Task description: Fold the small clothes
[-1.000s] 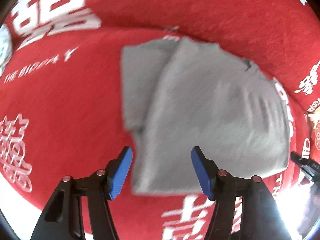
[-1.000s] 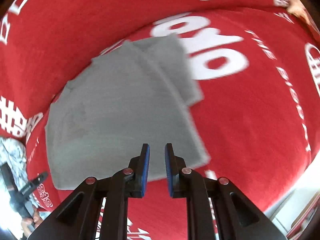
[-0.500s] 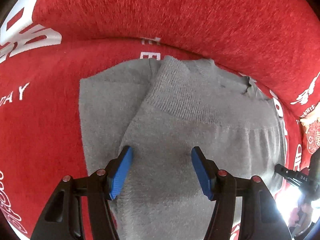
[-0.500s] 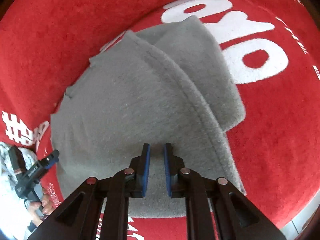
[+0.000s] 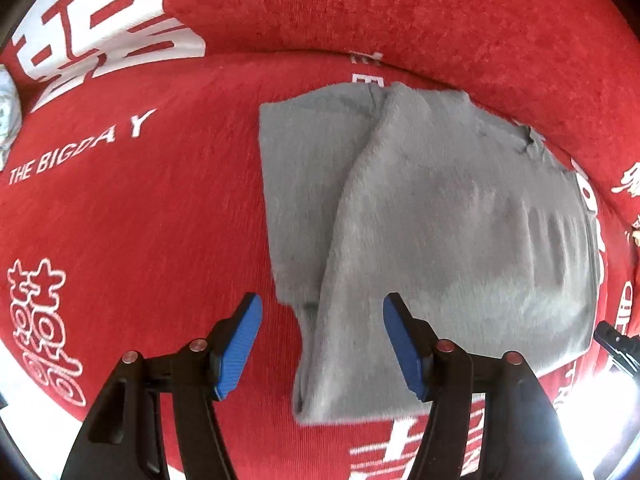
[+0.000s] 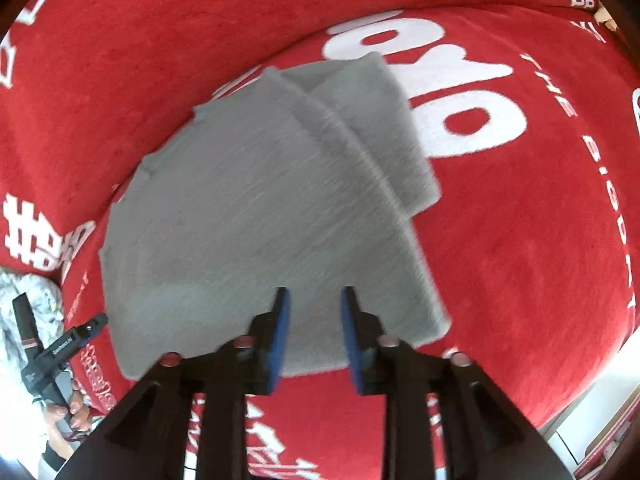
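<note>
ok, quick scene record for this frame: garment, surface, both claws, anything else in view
garment: grey knit garment, partly folded, one layer lapped over another
surface: red plush cover with white lettering; garment lies flat on it
left claw: open, above the garment's near edge, holding nothing
right claw: open, narrow gap, over the garment's near edge, holding nothing
other: pale patterned cloth at the edge of the right wrist view

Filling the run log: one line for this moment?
step: fold | folded grey fleece garment flat on red printed cover | left gripper open | right gripper open, empty
</note>
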